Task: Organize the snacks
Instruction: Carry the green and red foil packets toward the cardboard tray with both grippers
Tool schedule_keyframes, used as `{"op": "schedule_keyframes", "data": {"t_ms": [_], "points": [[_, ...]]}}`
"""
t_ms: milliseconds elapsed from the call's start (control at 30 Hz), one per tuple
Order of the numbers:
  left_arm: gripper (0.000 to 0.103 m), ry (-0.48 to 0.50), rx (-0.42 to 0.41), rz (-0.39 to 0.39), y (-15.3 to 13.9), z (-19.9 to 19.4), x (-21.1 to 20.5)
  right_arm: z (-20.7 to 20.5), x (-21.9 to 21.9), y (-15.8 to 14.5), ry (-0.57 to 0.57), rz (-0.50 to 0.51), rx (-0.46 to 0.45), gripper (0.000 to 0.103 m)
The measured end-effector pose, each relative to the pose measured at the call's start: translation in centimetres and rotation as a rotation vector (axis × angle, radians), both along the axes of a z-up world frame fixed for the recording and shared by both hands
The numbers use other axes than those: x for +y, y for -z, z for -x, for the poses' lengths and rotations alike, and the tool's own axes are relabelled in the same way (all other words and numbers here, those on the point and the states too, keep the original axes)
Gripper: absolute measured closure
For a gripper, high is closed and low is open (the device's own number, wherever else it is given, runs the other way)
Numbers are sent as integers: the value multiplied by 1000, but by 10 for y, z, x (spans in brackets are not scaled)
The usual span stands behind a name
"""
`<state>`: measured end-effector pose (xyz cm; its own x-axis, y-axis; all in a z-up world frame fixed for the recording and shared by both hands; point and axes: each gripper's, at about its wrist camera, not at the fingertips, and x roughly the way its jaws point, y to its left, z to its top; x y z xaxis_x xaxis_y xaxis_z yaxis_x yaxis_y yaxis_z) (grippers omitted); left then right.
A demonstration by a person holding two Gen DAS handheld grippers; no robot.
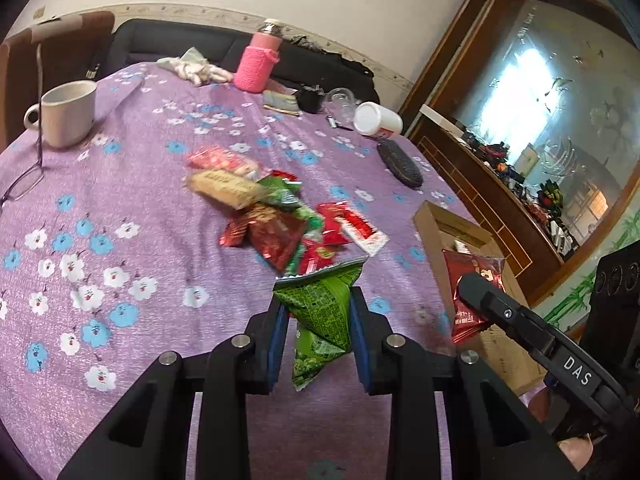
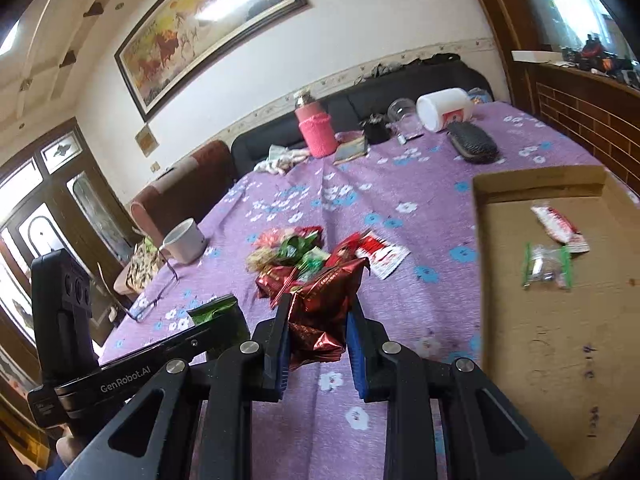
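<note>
The table point(image 1: 120, 208), draped in a purple flowered cloth, carries everything. At its right edge sits a shallow brown cardboard box point(image 2: 552, 320), already holding two small packets, so it is probably where the snacks are being gathered. A loose heap of red and green foil snack packets point(image 1: 280, 224) lies mid-table. The left gripper point(image 1: 320, 320) is clenched on a green crinkled snack packet point(image 1: 324, 312), lifted clear of the cloth. The right gripper point(image 2: 318, 320) pinches a dark red foil snack packet point(image 2: 320, 300), likewise raised, likely bound for the box.
</note>
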<state>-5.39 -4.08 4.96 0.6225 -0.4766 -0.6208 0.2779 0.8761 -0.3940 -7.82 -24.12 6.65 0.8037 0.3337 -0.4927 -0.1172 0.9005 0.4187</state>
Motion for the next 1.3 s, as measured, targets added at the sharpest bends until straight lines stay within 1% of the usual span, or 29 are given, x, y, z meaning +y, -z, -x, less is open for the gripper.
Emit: {"op": "schedule_keyframes", "data": {"t_ms": [100, 233, 533, 733, 933, 1100, 1167, 1300], "points": [[75, 13, -19, -15, -6, 5, -9, 4, -13, -2, 16, -18, -3, 77], [75, 28, -22, -16, -9, 9, -16, 7, -26, 0, 27, -41, 8, 77], [75, 63, -35, -33, -18, 13, -31, 10, -44, 0, 51, -69, 11, 77], [75, 115, -31, -16, -23, 8, -48, 14, -67, -3, 114, -79, 14, 77], [75, 211, -7, -2, -29, 0, -86, 21, -106, -1, 207, -106, 30, 77], [75, 308, 0, 2, -34, -1, -131, 29, -139, 4, 279, -116, 46, 77], [75, 346, 11, -3, -31, -1, -153, 33, -150, 9, 304, -121, 61, 77], [75, 427, 57, -17, -14, 3, -194, 40, -171, 22, 360, -118, 100, 77]]}}
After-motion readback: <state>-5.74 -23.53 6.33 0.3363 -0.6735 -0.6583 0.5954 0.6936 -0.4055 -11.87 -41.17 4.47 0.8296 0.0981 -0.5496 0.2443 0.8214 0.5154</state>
